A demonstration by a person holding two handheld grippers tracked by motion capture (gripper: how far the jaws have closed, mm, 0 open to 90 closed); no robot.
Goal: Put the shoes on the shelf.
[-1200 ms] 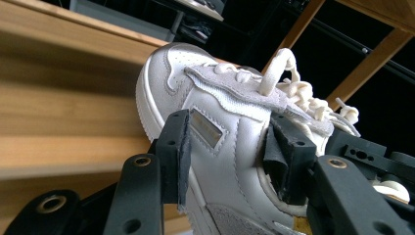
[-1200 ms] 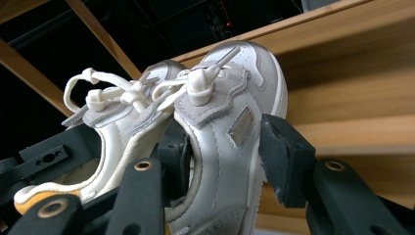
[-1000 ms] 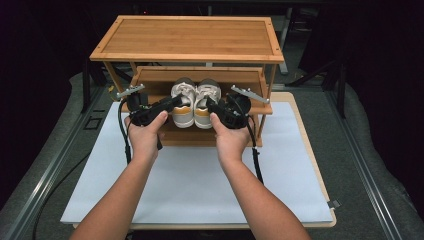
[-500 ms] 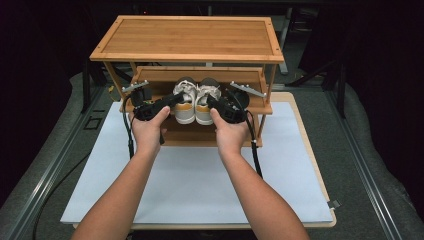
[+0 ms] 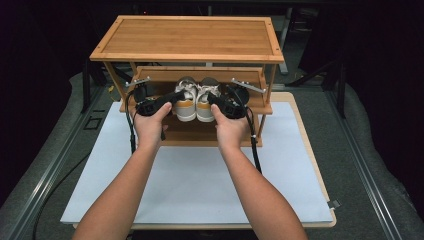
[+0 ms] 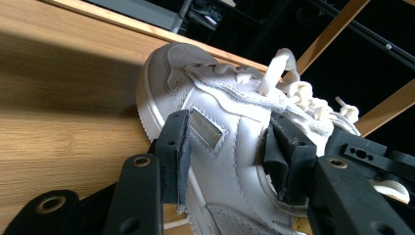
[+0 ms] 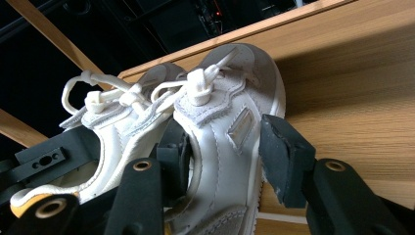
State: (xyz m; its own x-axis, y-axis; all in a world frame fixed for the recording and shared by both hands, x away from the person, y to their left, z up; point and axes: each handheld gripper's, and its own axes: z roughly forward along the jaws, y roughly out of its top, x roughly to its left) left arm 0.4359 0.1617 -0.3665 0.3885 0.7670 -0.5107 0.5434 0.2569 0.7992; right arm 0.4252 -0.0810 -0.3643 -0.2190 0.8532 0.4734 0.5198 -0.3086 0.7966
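A pair of white sneakers with yellow soles sits toes-in at the middle shelf (image 5: 260, 107) of a wooden shoe rack (image 5: 187, 37), heels sticking out toward me. My left gripper (image 5: 172, 98) is shut on the left shoe (image 5: 186, 104). In the left gripper view one pad (image 6: 178, 147) presses the outer side of this shoe (image 6: 215, 98) and the other sits inside its collar. My right gripper (image 5: 216, 99) is shut on the right shoe (image 5: 204, 104) the same way; in the right gripper view its jaws straddle the side wall of the shoe (image 7: 220, 127).
The rack stands at the far end of a white mat (image 5: 200, 175) on a wooden-edged table (image 5: 320, 180). Its top shelf overhangs the shoes and both grippers. Slanted side posts (image 5: 269, 80) flank the shelf opening. Cables (image 5: 255, 150) trail from the grippers over the mat.
Both hands have carried the shoes away from me, a little deeper and lower into the middle shelf. The grips look unchanged.
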